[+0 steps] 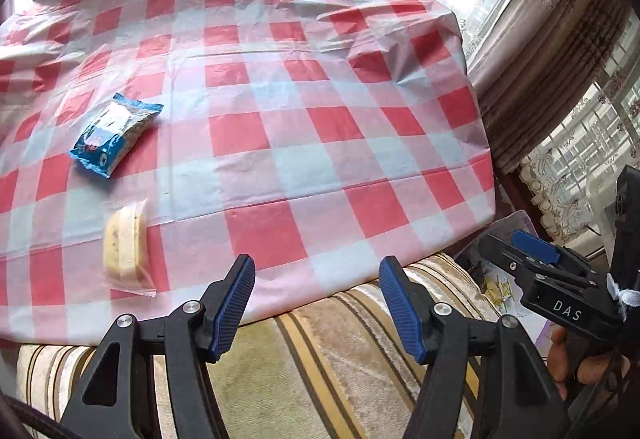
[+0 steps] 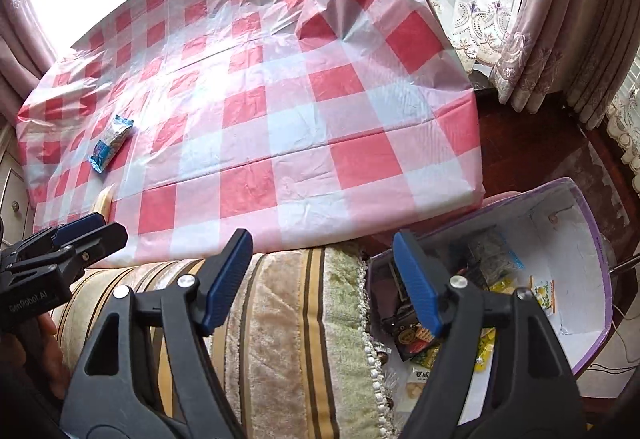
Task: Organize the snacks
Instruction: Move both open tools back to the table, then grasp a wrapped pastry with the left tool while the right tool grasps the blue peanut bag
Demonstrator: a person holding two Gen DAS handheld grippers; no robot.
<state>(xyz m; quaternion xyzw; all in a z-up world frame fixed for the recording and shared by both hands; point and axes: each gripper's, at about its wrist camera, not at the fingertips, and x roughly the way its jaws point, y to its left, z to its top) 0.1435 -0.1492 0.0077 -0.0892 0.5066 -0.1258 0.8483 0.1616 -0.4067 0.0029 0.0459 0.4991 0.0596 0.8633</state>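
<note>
Snacks lie in two places: two wrapped items rest on the checked tablecloth (image 1: 280, 111), and a heap of others sits in the purple box (image 2: 580, 239) just beside the table's near right corner. The blue packet (image 1: 114, 135) lies toward the left side of the cloth, and the clear-wrapped cake (image 1: 126, 247) sits nearer the front edge, close to the packet but apart from it. Both tools hang back over the striped cushion (image 2: 280, 319) in front of the table, which suggests a pause between trips rather than a reach in progress. The left gripper (image 1: 316, 299) is spread wide with nothing between its blue pads, and it faces the two items on its own side, so it seems the natural one to fetch them. The right gripper (image 2: 324, 279) is likewise released and empty, poised above the seam between cushion and box, probably because that side serves the box. Judging by the full box and the nearly bare cloth, the sorting looks far along, with only these two pieces left to move.
</note>
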